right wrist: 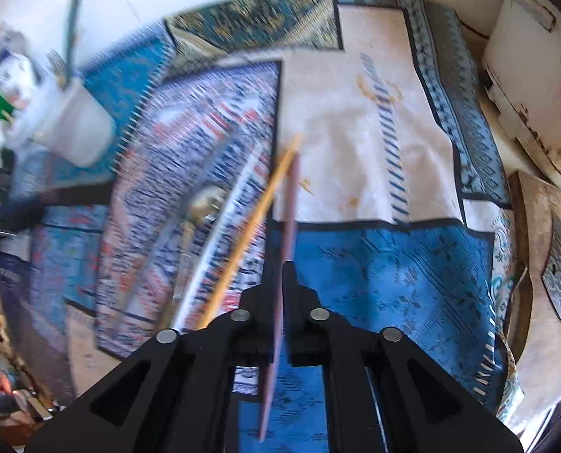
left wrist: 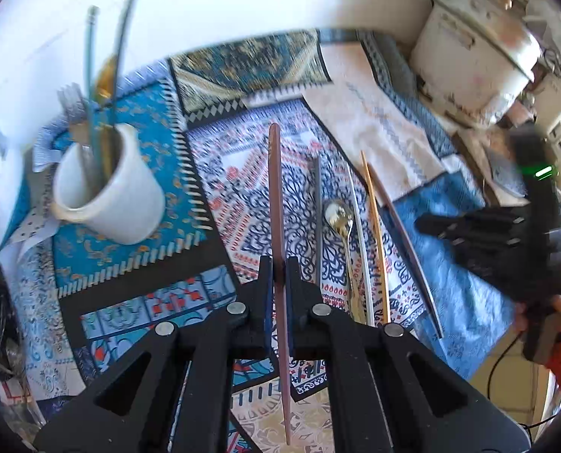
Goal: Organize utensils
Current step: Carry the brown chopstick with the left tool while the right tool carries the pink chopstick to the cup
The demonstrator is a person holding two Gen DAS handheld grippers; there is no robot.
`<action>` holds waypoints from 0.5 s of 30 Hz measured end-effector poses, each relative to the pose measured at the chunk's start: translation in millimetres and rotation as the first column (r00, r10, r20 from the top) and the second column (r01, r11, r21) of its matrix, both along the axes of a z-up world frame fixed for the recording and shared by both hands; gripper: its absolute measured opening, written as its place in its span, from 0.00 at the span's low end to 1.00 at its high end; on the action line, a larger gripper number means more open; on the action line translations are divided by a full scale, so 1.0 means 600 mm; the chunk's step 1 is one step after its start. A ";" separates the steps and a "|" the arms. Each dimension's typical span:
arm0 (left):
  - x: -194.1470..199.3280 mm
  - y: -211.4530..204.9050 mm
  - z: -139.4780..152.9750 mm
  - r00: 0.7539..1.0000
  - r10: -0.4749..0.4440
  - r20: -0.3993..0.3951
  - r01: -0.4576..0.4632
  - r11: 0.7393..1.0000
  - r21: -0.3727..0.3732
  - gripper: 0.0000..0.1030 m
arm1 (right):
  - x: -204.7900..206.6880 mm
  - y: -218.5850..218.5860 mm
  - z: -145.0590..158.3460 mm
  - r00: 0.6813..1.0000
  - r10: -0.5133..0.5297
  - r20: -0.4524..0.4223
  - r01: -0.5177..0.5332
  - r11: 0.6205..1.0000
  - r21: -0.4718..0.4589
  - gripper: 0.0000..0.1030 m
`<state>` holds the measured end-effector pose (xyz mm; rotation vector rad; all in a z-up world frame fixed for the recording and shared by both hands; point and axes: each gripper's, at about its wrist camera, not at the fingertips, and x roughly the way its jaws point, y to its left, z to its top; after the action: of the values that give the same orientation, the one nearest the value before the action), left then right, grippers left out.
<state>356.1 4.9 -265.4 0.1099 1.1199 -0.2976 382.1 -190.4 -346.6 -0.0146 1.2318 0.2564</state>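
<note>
My left gripper (left wrist: 279, 264) is shut on a brown chopstick (left wrist: 276, 188) and holds it pointing away over the patterned cloths. A white mug (left wrist: 110, 196) stands to the left with a fork, a gold spoon and teal handles in it. A gold spoon (left wrist: 339, 215), a grey stick (left wrist: 318, 204), a white stick (left wrist: 359, 226), a tan chopstick (left wrist: 374, 234) and a dark chopstick (left wrist: 408, 249) lie right of the gripper. My right gripper (right wrist: 280, 268) is shut on a brown chopstick (right wrist: 289, 204). A tan chopstick (right wrist: 257, 219) lies just left of it. The mug (right wrist: 76, 128) is blurred at far left.
Overlapping patterned cloths (left wrist: 242, 151) cover the table. A worn white box (left wrist: 469, 49) stands at the back right, also in the right wrist view (right wrist: 533, 75). The right gripper's black body (left wrist: 507, 234) shows at the right edge. Clutter sits at the left edge (right wrist: 0, 113).
</note>
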 end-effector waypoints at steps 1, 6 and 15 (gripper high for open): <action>-0.005 0.006 0.008 1.000 0.011 0.017 -0.011 1.000 -0.003 0.04 | 0.003 0.001 -0.008 1.000 -0.001 -0.011 0.001 1.000 -0.001 0.12; -0.022 0.035 0.037 0.995 0.063 0.084 -0.061 0.998 -0.024 0.04 | 0.012 0.006 -0.039 0.999 -0.014 -0.042 0.014 1.000 -0.005 0.20; -0.042 0.082 0.075 0.978 0.138 0.156 -0.128 0.989 -0.073 0.04 | -0.001 0.042 -0.040 0.998 0.040 0.047 -0.033 0.988 -0.149 0.06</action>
<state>330.6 53.8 -220.7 0.0031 0.9515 -0.2004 381.3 -165.5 -370.4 -0.1713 1.1991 0.1947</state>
